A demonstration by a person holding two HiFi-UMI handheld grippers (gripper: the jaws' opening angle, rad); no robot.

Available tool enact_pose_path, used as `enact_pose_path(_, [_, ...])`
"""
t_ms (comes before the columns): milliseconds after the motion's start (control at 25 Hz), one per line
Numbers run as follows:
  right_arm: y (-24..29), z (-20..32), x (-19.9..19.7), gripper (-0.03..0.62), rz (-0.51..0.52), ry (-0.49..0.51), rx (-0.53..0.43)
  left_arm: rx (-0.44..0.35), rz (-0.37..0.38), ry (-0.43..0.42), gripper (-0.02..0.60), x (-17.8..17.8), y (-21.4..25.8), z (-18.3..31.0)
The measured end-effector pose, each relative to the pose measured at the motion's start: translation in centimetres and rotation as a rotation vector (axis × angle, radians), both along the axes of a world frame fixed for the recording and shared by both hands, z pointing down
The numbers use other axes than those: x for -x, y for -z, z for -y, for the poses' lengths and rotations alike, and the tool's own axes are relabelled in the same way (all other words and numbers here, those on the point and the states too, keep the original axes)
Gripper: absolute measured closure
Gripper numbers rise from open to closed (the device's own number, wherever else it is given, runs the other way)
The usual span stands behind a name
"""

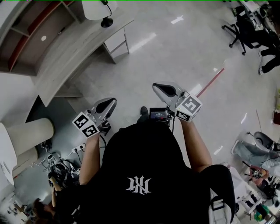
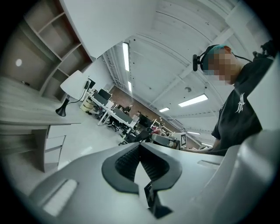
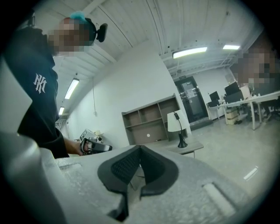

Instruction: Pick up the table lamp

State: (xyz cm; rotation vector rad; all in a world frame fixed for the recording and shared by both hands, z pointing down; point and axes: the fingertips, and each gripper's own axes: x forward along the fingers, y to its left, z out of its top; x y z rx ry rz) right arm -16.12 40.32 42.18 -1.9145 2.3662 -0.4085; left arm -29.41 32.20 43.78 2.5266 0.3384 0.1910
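- Looking down in the head view, a person (image 1: 144,175) in a black shirt held both tools out over the pale floor. The left gripper (image 1: 111,103) and the right gripper (image 1: 157,87) each had their jaws pressed together, with nothing between them. The table lamp (image 1: 98,9) stood on the grey desk (image 1: 78,48) close to its right-hand end corner, well apart from both grippers. A shelf unit (image 1: 26,30) ran along the desk's far side.
- In the left gripper view, the dark ribbed pads (image 2: 127,159) met at their tips and gripped nothing. The table lamp (image 2: 74,85) stood upright at the end edge of the desk (image 2: 26,116), its white shade above a black base.
- In the right gripper view, the pads (image 3: 124,166) were likewise closed on nothing. The table lamp (image 3: 175,122) stood upright near the desk's (image 3: 190,148) end edge, in front of the shelf unit (image 3: 148,120) and well beyond the jaws. The person's other hand held the left gripper (image 3: 94,146) at the picture's left.
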Motion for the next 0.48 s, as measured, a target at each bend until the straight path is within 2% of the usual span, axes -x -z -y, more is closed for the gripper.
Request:
enact_pose_path(240, [-0.2,1.3,-5.6,0.594,-0.002,0.049,-0.002,-0.096,0.045,0.019,0.58,-6.3,-0.7,1.4])
enact_pose_path(480, [-1.2,4.9,-7.5,0.594,0.032,0.071,-0.004,-0.14,0.045,0.062,0.58,-8.1,-1.3,4.9])
